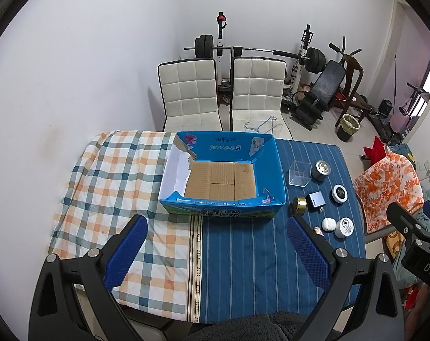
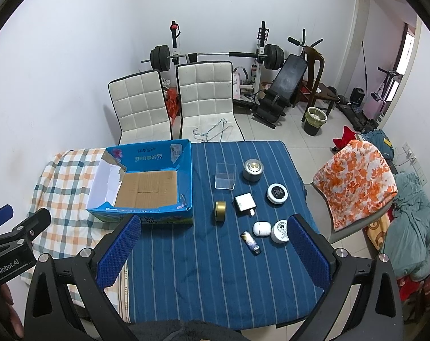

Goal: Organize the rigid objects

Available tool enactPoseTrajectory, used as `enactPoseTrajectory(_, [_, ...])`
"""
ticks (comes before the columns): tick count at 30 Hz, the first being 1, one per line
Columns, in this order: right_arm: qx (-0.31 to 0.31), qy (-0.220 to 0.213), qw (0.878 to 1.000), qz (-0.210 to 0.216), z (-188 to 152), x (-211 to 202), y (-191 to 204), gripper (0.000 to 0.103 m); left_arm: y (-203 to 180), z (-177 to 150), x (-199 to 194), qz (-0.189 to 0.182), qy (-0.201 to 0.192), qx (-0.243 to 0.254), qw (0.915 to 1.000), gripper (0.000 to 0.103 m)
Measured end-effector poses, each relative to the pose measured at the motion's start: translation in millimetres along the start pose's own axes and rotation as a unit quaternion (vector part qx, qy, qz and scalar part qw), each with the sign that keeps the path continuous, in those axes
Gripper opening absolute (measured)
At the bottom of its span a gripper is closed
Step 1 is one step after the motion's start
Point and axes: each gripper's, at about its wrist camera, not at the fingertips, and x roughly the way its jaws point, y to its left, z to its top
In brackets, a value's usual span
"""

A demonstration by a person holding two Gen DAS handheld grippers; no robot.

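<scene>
Nearest, both claws hang wide apart and empty above the table's front edge: the left gripper (image 1: 215, 251) faces the blue carton (image 1: 279, 167), the right gripper (image 2: 212, 248) faces the loose pieces, likely ready to start. Beyond lie a lighter (image 2: 251, 242), white case (image 2: 261, 228), white jar (image 2: 280, 231), gold tin (image 2: 220, 210), charger (image 2: 244, 204) and clear cube (image 2: 225, 180), grouped just beside the empty carton.

Box (image 2: 146, 187) left on table (image 2: 215, 284); small items (image 2: 249, 199) clustered right; chairs (image 2: 203, 96) behind, probably touching table.
</scene>
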Motion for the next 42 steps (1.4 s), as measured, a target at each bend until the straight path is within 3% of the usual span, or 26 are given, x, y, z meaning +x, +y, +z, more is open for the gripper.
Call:
enactPoseTrajectory(19, [0.008, 0.001, 1.0, 0.007, 6, -3, -3, 0.103, 3, 0, 1, -0.001, -0.003, 0.001, 1.0, 0.101])
enactPoseTrajectory(27, [0.064, 0.028, 0.997, -0.033, 5, 34, -50, 0.103, -33, 24, 44, -0.033, 0.011, 0.032, 0.9989, 0.101])
enactPoseTrajectory(33, [0.119, 0.098, 0.986, -0.063, 9, 122, -130, 0.103, -103, 59, 119, -0.073, 0.035, 0.081, 0.9934, 0.101])
enactPoseTrajectory(38, [0.159, 0.181, 0.97, -0.036, 13, 231, -193, 0.103, -170, 91, 208, -0.101, 0.1, 0.092, 0.9855, 0.101])
enactPoseTrajectory(42, [0.178, 0.216, 0.96, -0.017, 28, 316, -218, 0.103, -226, 107, 290, -0.101, 0.161, 0.103, 0.9763, 0.101])
